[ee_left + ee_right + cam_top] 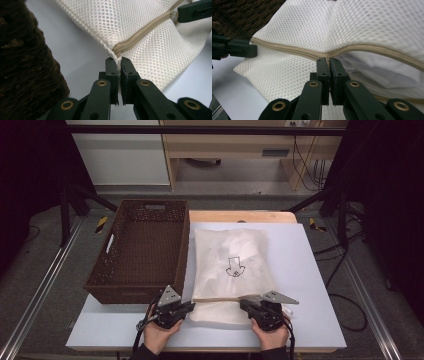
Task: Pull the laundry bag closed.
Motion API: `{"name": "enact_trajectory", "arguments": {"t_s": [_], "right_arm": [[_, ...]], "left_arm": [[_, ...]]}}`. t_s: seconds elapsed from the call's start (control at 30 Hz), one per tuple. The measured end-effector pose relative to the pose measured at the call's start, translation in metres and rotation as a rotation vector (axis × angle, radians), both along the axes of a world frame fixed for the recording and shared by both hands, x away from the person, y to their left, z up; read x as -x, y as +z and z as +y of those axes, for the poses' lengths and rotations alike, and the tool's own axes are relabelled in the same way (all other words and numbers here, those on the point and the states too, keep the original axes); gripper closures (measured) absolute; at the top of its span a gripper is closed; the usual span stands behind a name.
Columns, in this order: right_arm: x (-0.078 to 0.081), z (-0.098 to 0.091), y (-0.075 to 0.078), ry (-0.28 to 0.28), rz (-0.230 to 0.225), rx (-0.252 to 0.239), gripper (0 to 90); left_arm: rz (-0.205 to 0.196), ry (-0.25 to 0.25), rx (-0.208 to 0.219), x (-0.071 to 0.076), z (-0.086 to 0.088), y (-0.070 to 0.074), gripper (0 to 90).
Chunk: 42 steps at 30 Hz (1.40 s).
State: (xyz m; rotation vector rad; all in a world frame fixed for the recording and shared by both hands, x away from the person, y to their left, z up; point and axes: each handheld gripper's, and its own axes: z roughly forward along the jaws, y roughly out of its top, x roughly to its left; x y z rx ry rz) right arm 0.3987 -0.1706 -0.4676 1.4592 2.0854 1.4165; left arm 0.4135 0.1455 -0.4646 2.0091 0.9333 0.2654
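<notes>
A white mesh laundry bag [232, 265] with white cloth inside lies on the white table top [310, 285]. A beige zipper [217, 299] runs along its near edge. My left gripper [189, 306] is shut on the bag's near left corner [119, 60], right where the zipper [147, 30] ends. My right gripper [244, 303] is shut on the zipper line [328, 60] farther right. Beyond that grip the zipper gapes and white cloth [372, 67] shows inside. Whether the pads hold the zipper's pull tab I cannot tell.
A dark brown wicker basket [140, 245] stands empty just left of the bag, close beside my left gripper [22, 75]. Bare table top lies right of the bag. The near table edge runs just below both hands.
</notes>
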Motion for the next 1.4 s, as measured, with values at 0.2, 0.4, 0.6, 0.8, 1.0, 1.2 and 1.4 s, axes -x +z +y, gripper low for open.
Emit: {"name": "enact_trajectory", "arguments": {"t_s": [0.2,0.4,0.6,0.8,1.0,1.2,1.4], "right_arm": [[0.001,-0.014,-0.001,-0.014,0.009,0.012,87.7],[0.002,-0.021,-0.001,-0.026,0.014,0.03,87.6],[0.002,-0.032,0.0,-0.053,0.019,0.026,87.6],[0.002,-0.043,0.0,-0.069,0.022,0.024,87.6],[0.003,-0.047,0.002,-0.066,0.024,0.019,87.6],[0.004,-0.049,0.003,-0.075,0.016,0.02,87.6],[0.005,-0.051,0.005,-0.136,-0.003,0.106,87.7]], "left_arm": [[-0.001,0.0,-0.01,0.0,0.0,-0.002,85.3],[-0.005,-0.001,-0.015,0.001,0.0,-0.002,85.3],[-0.001,0.001,-0.014,0.0,0.001,-0.002,85.3],[-0.002,-0.001,-0.014,0.0,0.0,-0.003,85.3],[0.001,-0.01,-0.015,0.001,-0.002,-0.003,85.3],[0.003,-0.016,-0.024,0.001,-0.003,-0.004,85.4],[0.008,0.001,-0.034,-0.001,-0.001,-0.005,85.5]]}}
